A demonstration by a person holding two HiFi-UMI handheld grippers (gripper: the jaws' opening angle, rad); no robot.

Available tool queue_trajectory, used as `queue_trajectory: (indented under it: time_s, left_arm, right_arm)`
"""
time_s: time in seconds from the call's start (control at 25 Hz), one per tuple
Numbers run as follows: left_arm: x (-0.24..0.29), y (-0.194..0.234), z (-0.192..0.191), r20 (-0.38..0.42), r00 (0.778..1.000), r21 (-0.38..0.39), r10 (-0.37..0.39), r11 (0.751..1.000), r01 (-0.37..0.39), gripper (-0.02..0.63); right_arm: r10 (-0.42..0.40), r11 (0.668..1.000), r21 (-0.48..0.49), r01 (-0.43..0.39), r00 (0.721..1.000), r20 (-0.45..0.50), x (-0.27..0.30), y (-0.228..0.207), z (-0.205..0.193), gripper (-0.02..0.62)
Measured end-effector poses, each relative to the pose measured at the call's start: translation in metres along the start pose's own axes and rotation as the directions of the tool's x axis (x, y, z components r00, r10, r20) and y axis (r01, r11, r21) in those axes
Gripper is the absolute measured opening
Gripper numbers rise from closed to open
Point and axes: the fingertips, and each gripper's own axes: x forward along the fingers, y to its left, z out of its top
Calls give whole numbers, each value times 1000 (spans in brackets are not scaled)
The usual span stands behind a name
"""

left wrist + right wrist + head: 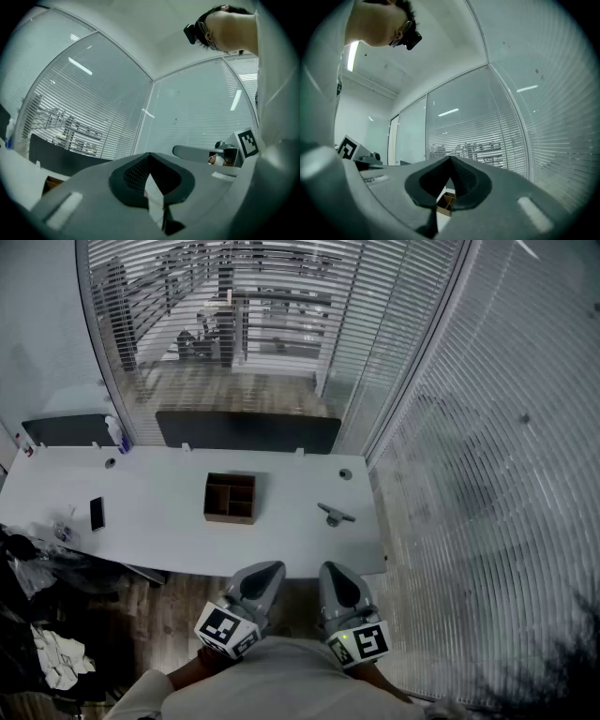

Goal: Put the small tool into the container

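While both grippers are held back at the person's waist, short of the table edge, the entries read:

Right gripper (451,161) jaws: closed tip to tip, nothing between them. The brown seen through the slit under the tips is the box far beyond, not something held.
Left gripper (150,157) jaws: tips met in the same way, nothing between them.
Aim of both: about level, noses toward the table, side by side and close together.
Small tool (335,515): a grey metal piece lying flat on the white table (169,521) toward its right end, untouched.
Bearing from jaws: almost straight ahead of the right gripper, ahead and off to the right of the left one.
Nearer hand: the right, by my judgement; it has the direct line.
Long axis of tool: across the table, running left to right with a slight slant, so broadside to the right jaws. A short stub sticks out from its middle.
Container (231,498): an open brown cardboard box with dividers, to the left of the tool and well apart from it, roughly ahead of the left gripper.
Coming move, as judged: reach forward with the right, open over the tool, carry it left to the box.
Bystander item: a dark phone (97,513) far left, out of the path.
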Motion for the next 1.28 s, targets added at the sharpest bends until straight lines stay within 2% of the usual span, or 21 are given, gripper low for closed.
queue_trajectory:
  time_s: [0.4,0.6,1.28]
  left_arm:
    - [8,-5,-9,-13,1000,-16,-13,1000,12,2]
    - [12,-5,-7,-17,1000,-13,-9,1000,9,2]
    - [28,-20,-19,-46,999,-27,-29,999,28,2]
  right_arm:
    - [-21,1000,-2,21,1000,-10,-2,-11,-3,0]
    - [-5,999,46,5,1000,-7,-1,-13,-4,0]
    - [-7,998,58,7,1000,-7,-9,-32,-2,2]
